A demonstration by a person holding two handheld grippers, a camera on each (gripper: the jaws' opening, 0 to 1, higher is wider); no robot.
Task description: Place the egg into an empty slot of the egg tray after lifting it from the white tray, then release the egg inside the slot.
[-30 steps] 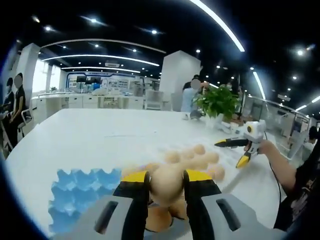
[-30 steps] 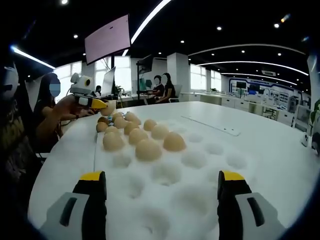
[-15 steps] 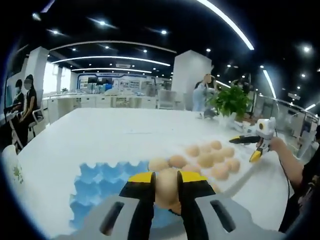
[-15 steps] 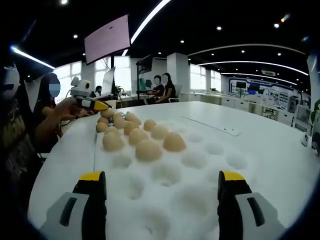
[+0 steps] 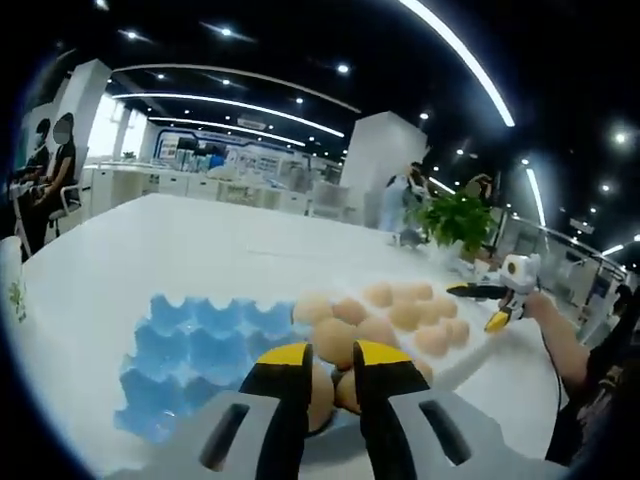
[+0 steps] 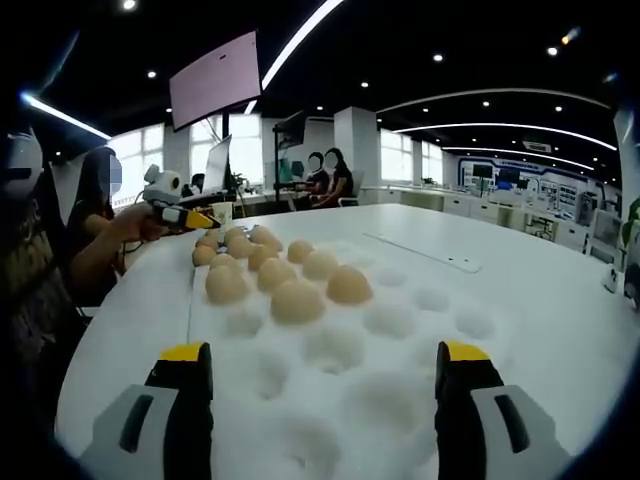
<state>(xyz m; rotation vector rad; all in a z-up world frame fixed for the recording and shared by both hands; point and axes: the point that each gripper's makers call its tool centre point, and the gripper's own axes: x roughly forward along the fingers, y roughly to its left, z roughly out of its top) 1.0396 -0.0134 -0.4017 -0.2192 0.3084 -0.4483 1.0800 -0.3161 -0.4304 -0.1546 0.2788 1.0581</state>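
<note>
My left gripper point(image 5: 320, 372) clenched on egg point(image 5: 322, 395), yellow-tipped jaws pressing its sides. Egg held above near edge of white tray point(image 5: 470, 362), just beside blue egg tray point(image 5: 195, 358), which lies to its left on white table point(image 5: 160, 250). More eggs point(image 5: 400, 312) sit in white tray beyond. My right gripper point(image 6: 325, 385) released, jaws wide apart over empty dimples of white tray point(image 6: 400, 350); eggs point(image 6: 275, 275) clustered at far end.
</note>
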